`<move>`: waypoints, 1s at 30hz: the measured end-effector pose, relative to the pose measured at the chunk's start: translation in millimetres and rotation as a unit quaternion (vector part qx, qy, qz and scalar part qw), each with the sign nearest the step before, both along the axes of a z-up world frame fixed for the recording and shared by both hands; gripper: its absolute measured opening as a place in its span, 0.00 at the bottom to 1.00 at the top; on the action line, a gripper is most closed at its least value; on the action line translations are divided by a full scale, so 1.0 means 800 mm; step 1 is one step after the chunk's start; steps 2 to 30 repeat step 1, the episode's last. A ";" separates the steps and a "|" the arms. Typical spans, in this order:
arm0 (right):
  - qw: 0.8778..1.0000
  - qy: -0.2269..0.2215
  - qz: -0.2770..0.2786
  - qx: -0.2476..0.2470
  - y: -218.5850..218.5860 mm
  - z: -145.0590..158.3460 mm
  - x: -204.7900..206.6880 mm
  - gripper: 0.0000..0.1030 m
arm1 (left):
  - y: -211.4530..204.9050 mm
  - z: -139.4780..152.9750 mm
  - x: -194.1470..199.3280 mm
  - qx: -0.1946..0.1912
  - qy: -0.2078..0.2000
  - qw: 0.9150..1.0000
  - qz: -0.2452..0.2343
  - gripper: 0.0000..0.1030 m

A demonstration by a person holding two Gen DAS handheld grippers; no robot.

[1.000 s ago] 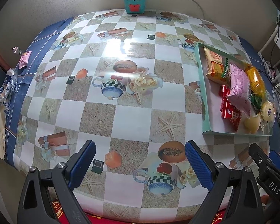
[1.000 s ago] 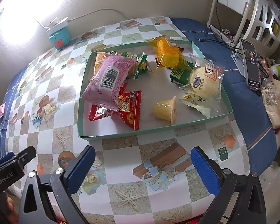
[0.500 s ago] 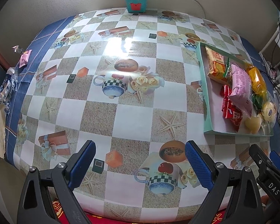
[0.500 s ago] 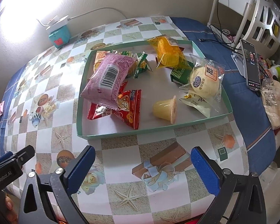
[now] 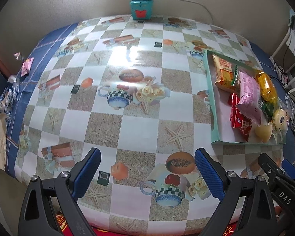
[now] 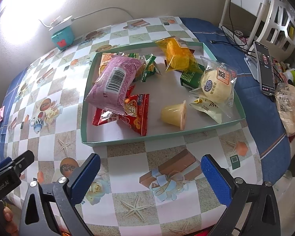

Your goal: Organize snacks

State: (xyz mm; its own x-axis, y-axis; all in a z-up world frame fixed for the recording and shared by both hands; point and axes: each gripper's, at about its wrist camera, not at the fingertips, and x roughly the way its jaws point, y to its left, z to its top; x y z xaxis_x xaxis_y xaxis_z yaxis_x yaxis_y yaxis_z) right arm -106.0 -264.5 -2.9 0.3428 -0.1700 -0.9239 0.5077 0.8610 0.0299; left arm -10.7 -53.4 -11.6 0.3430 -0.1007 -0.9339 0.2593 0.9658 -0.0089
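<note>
We find both the left gripper (image 5: pixel 146 174) and right gripper (image 6: pixel 150 179) spread wide and empty. The snacks lie heaped in the tray (image 6: pixel 163 135) at 12 o'clock. Risk: the pink pack (image 6: pixel 116 84) overlaps the red packets (image 6: pixel 136 116); a careless pinch could drag both.

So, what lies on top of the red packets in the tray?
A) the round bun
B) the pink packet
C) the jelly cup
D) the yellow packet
B: the pink packet rests across the red packets at the left of the tray; the others lie apart from them.
</note>
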 end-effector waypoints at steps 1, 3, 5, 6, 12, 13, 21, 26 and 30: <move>1.000 0.000 -0.001 0.000 0.000 0.000 0.000 1.00 | 0.000 0.000 0.000 0.000 0.000 1.000 -0.001 0.94; 1.000 0.000 -0.001 0.000 0.000 0.000 0.000 1.00 | 0.000 0.000 0.000 0.000 0.000 1.000 -0.001 0.94; 1.000 0.000 -0.001 0.000 0.000 0.000 0.000 1.00 | 0.000 0.000 0.000 0.000 0.000 1.000 -0.001 0.94; 1.000 0.000 -0.001 0.000 0.000 0.000 0.000 1.00 | 0.000 0.000 0.000 0.000 0.000 1.000 -0.001 0.94; 1.000 0.000 -0.001 0.000 0.000 0.000 0.000 1.00 | 0.000 0.000 0.000 0.000 0.000 1.000 -0.001 0.94; 1.000 0.000 -0.001 0.000 0.000 0.000 0.000 1.00 | 0.000 0.000 0.000 0.000 0.000 1.000 -0.001 0.94; 1.000 0.000 -0.001 0.000 0.000 0.000 0.000 1.00 | 0.000 0.000 0.000 0.000 0.000 1.000 -0.001 0.94; 1.000 0.000 -0.001 0.000 0.000 0.000 0.000 1.00 | 0.000 0.000 0.000 0.000 0.000 1.000 -0.001 0.94; 1.000 0.000 -0.001 0.000 0.000 0.000 0.000 1.00 | 0.000 0.000 0.000 0.000 0.000 1.000 -0.001 0.94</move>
